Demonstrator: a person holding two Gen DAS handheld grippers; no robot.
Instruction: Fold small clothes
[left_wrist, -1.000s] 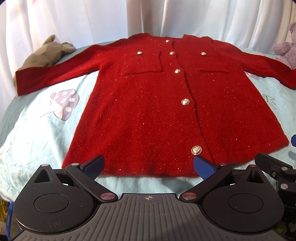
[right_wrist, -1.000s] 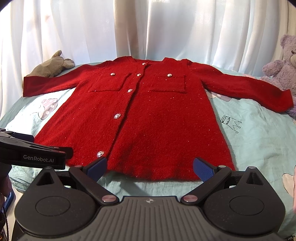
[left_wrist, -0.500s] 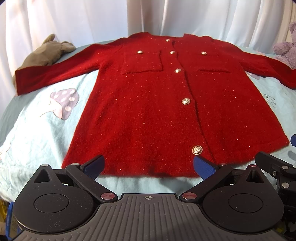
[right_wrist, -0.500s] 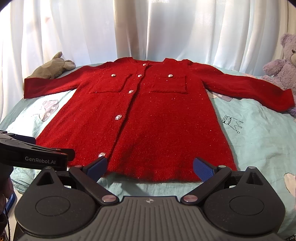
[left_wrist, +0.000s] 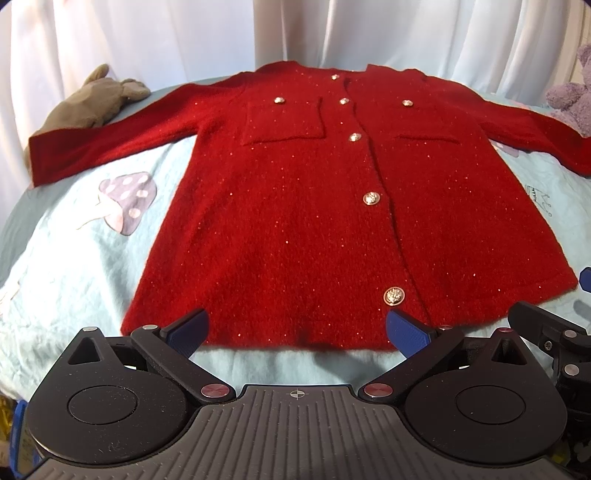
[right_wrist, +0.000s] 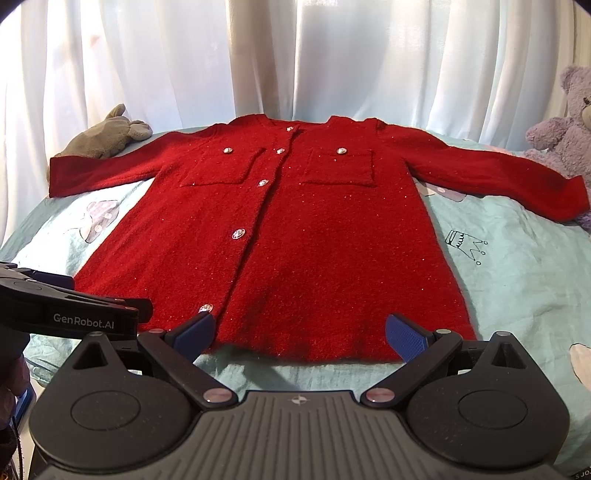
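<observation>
While nothing is yet gripped, the folding has not begun: the red cardigan lies flat and buttoned on the bed, spread across the middle of both views with its hem at the lower edge.

At the far left of the frame the left sleeve stretches out, its cuff beside a grey soft toy. Lower left to centre, the left hand-held gripper hovers just short of the hem, jaws wide apart and empty. In the right wrist view the right hand-held gripper sits likewise at the hem, wide open, holding nothing. At the far right the right sleeve reaches toward a purple teddy bear.

The next move likely calls for each gripper to close on a sleeve or a side edge and bring it inward over the body.
</observation>
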